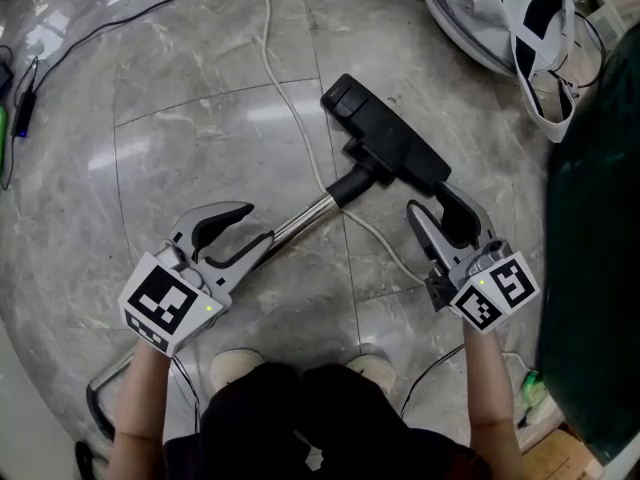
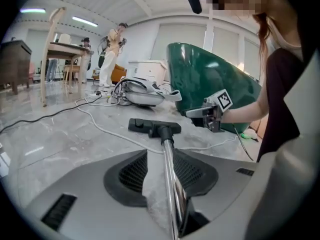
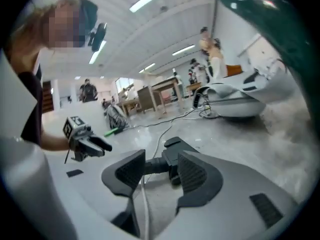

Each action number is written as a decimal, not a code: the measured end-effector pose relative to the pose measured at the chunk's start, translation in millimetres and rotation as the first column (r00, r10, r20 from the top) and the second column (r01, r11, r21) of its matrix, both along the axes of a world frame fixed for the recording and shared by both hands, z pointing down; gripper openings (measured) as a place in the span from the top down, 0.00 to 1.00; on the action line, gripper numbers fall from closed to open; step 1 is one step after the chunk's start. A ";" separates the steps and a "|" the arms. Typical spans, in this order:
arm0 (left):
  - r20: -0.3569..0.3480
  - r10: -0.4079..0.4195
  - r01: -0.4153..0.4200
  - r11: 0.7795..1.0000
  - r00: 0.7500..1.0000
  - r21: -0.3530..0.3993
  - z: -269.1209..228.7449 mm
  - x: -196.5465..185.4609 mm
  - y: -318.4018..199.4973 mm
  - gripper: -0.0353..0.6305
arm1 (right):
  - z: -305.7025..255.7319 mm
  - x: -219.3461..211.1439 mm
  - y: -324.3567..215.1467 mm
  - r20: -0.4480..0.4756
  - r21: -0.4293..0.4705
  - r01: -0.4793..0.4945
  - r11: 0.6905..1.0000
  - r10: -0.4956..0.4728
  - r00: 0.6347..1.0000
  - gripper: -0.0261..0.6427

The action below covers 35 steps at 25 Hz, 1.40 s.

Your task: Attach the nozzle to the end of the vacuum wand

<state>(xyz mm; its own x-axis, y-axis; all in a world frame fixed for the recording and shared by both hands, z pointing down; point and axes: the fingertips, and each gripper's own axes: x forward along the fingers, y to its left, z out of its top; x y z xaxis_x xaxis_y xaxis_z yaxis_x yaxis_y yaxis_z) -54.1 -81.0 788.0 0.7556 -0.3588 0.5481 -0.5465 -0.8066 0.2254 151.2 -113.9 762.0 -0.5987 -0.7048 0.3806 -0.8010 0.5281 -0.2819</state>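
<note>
Two grippers to enter, says Observer A: what does each one hold?

Observer B: Nothing, on either count. The left gripper (image 1: 258, 224) has its jaws parted. The chrome wand (image 1: 305, 218) runs through the gap, close along one jaw, but the pads do not press on it. The right gripper (image 1: 428, 198) is spread wide and empty. In its own view only the floor (image 1: 180, 118) and a white cable (image 3: 145, 209) show between the jaws, with the nozzle (image 1: 390, 143) beyond.

Observer A: Where is the nozzle, then?

Observer B: Flat on the floor, its black neck joined to the far end of the wand, both in one straight line. No gap shows at the join, so the attachment reads as made. Whether the latch has caught cannot be told.

Observer A: Why are the grippers placed so?

Observer B: Judgement only. The left sits at the tube's near end and the right just beside the nozzle's neck, the spots from which one would steady the tube and push the head on. With both sets of jaws parted, the assembly appears to rest on its own. The nozzle's broad base should keep it from rolling.
</note>
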 end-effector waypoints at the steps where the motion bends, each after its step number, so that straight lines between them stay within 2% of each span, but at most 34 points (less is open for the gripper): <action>1: -0.003 -0.030 0.030 0.999 1.000 0.017 0.4 0.4 -5.1 0.73 | 1.6 5.0 2.8 0.052 -0.005 -0.058 0.998 0.058 0.997 0.69; 2: -0.001 -0.067 0.067 0.997 0.998 0.035 1.7 0.0 -10.3 0.82 | 3.9 8.6 6.2 0.081 -0.008 -0.100 0.995 0.100 0.992 0.83; 3: 0.000 -0.105 0.105 0.993 0.994 0.049 3.7 -0.6 -15.4 0.88 | 6.8 11.0 9.4 0.099 -0.013 -0.129 0.992 0.129 0.987 0.90; 5: -0.002 -0.159 0.159 0.986 0.987 0.052 8.2 -0.8 -23.5 0.93 | 12.8 14.8 13.6 0.137 -0.035 -0.169 0.985 0.173 0.975 0.94; 10: -0.073 -0.235 0.237 0.971 0.969 0.020 13.9 0.3 -34.9 0.93 | 20.0 18.6 12.3 0.323 -0.118 -0.231 0.966 0.257 0.911 0.94; 14: -0.125 -0.267 0.276 0.959 0.956 0.063 -0.6 -2.9 -43.0 0.93 | 12.0 26.5 1.2 0.326 -0.091 -0.291 0.952 0.304 0.895 0.94; 16: -0.141 -0.302 0.314 0.946 0.943 0.076 -24.9 -8.3 -48.8 0.93 | -5.1 30.9 -4.9 0.338 -0.107 -0.347 0.932 0.362 0.869 0.94; 18: -0.148 -0.331 0.344 0.936 0.932 0.078 -62.7 -15.1 -52.2 0.93 | -39.4 29.0 -8.2 0.356 -0.128 -0.384 0.915 0.403 0.843 0.94; 19: -0.147 -0.336 0.349 0.934 0.930 0.078 -85.6 -17.9 -50.9 0.93 | -62.0 26.1 -7.8 0.350 -0.130 -0.390 0.912 0.410 0.842 0.94; 24: -0.153 -0.295 0.314 0.941 0.943 0.126 -219.0 -28.1 -41.9 0.93 | -184.3 9.0 -4.7 0.266 -0.103 -0.377 0.920 0.391 0.881 0.94; 28: -0.127 -0.284 0.302 0.941 0.950 0.156 -320.8 -35.9 -36.9 0.93 | -286.9 -7.5 -4.9 0.226 -0.063 -0.328 0.943 0.333 0.915 0.94; 31: -0.123 -0.308 0.326 0.930 0.943 0.170 -399.0 -41.6 -40.7 0.93 | -364.1 -19.1 -4.7 0.172 -0.041 -0.299 0.953 0.301 0.938 0.94; 35: -0.159 -0.351 0.376 0.912 0.923 0.167 -505.3 -46.3 -43.7 0.93 | -466.1 -30.0 1.0 0.118 -0.016 -0.272 0.962 0.272 0.955 0.94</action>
<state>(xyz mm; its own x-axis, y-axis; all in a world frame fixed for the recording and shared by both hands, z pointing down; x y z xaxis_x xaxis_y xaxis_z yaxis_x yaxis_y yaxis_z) -100.4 -124.6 282.7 0.6095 -0.7097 0.3534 -0.7880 -0.5914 0.1713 121.2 -112.8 295.9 -0.4247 -0.8475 0.3183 -0.8753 0.2947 -0.3834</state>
